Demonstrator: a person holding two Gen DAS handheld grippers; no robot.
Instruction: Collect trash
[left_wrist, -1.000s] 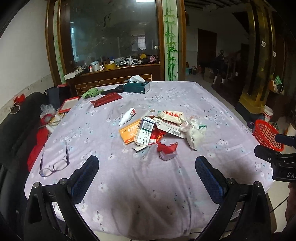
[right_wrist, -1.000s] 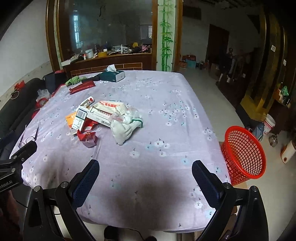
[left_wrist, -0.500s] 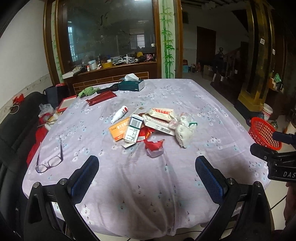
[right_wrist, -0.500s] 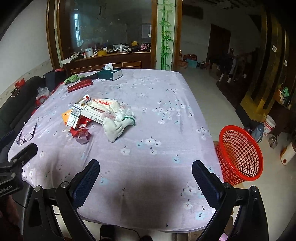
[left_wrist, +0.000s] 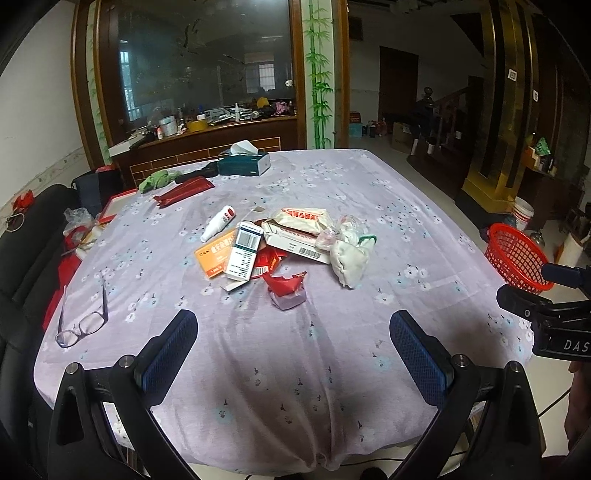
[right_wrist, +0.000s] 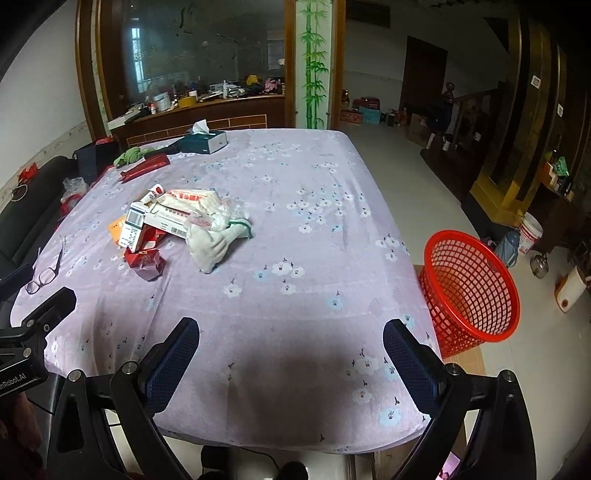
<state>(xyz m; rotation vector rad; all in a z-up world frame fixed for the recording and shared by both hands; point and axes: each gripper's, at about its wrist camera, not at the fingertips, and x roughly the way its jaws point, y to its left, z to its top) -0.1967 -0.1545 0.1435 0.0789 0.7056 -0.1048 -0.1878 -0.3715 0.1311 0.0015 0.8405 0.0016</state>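
A heap of trash lies mid-table on the lilac flowered cloth (left_wrist: 295, 369): a white and blue carton (left_wrist: 243, 254), an orange card (left_wrist: 214, 256), a torn red wrapper (left_wrist: 286, 286), a crumpled white wad (left_wrist: 349, 258) and a white tube (left_wrist: 219, 223). The same heap shows at left in the right wrist view, with the carton (right_wrist: 133, 225) and wad (right_wrist: 212, 245). A red mesh basket (right_wrist: 471, 290) stands on the floor by the table's right side. My left gripper (left_wrist: 293, 339) and right gripper (right_wrist: 291, 349) both hang open and empty over the near edge, short of the heap.
Eyeglasses (left_wrist: 83, 314) lie at the near left of the table. A teal tissue box (left_wrist: 243, 164), a red pouch (left_wrist: 183, 192) and a green cloth (left_wrist: 157, 179) sit at the far end. A black sofa (left_wrist: 26, 240) runs along the left; a white bucket (right_wrist: 530, 232) stands beyond the basket.
Both grippers have drawn back and risen a little from the table, so more of the near edge shows. Nothing on the table has moved, and both stay open.
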